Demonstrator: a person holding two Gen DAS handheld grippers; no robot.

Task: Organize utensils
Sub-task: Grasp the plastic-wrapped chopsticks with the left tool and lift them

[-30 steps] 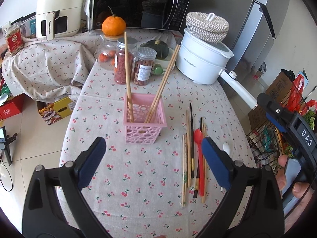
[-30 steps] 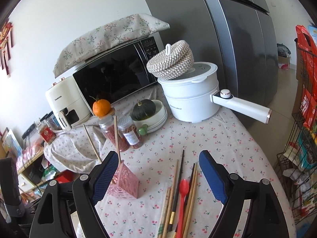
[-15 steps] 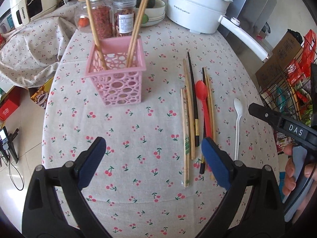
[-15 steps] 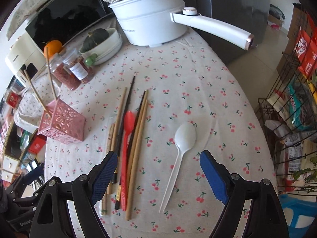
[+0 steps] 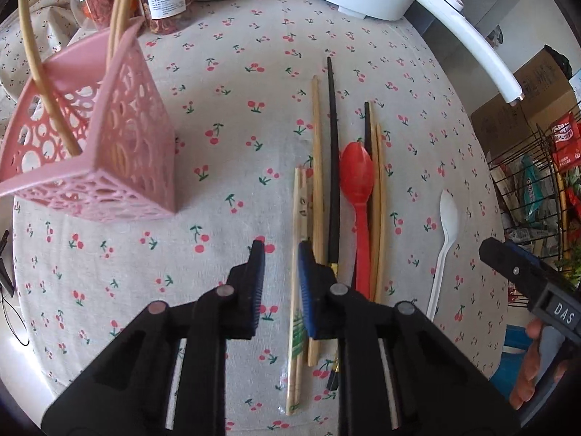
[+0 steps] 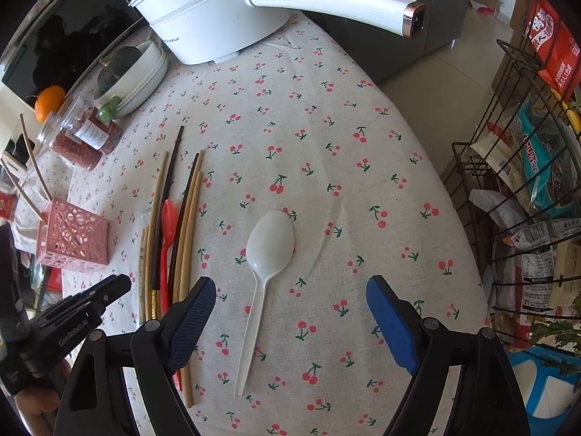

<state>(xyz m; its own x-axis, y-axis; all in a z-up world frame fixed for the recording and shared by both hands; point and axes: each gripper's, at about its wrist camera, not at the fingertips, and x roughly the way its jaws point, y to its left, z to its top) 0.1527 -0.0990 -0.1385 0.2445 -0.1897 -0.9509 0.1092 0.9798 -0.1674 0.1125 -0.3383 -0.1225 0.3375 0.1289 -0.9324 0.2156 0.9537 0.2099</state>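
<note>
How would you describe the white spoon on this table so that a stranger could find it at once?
Start at the big white pot at the table's far end and come toward the near edge of the cherry-print tablecloth. The white spoon lies there alone, bowl toward the pot, apart from the bundle of chopsticks and red spoon. It is the only white utensil.

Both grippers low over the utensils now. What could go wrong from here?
1. The left gripper is closing beside the wrapped chopsticks, nothing between its pads; it may miss or nudge them.
2. The chopsticks and red spoon lie packed together, so neighbours may get dragged.
3. The white spoon lies flat, hard to pinch.
</note>
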